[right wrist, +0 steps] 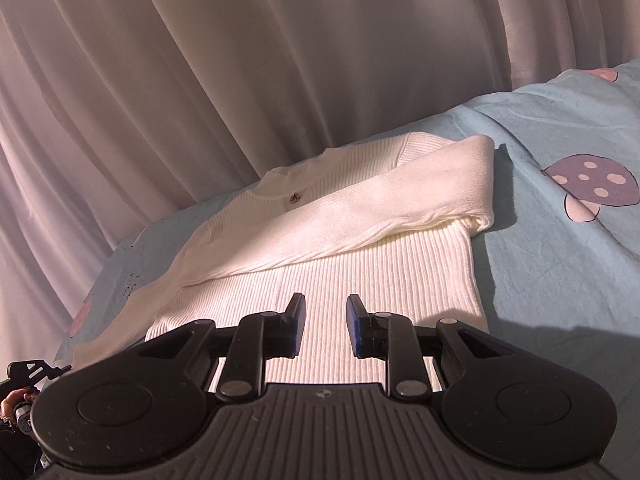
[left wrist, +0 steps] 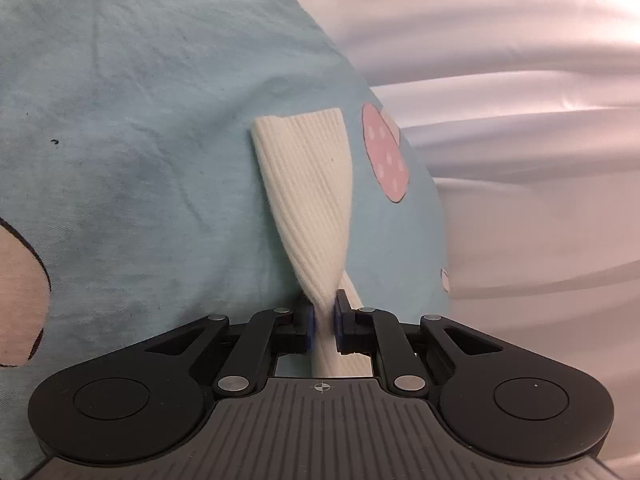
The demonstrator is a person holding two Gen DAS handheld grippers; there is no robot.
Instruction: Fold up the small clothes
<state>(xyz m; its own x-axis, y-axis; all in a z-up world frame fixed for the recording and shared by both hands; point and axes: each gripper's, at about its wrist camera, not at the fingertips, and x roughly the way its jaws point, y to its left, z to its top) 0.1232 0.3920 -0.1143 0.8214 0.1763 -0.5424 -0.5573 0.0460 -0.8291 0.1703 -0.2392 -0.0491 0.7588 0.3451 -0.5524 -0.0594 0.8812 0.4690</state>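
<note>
Pale pleated curtains (right wrist: 200, 60) back my light-blue mushroom-print bedsheet (right wrist: 560, 260), where the cream ribbed knit sweater (right wrist: 320, 232) lies flat. My left gripper (left wrist: 324, 314) pinches its sleeve cuff (left wrist: 308, 184); my right gripper (right wrist: 323, 320) hovers spread above the hem.

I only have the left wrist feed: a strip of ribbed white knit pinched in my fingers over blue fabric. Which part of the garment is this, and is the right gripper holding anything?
Observer: The right gripper holds nothing; its jaws stand apart above the ribbed body of the white sweater.
Operator: How far along is the fold?
Observer: One sleeve already lies folded across the chest, below a small gold button.
Operator: So what does my left gripper have?
Observer: I cannot tell for sure; the left gripper shows only in your own view, clamped on the ribbed strip.
</note>
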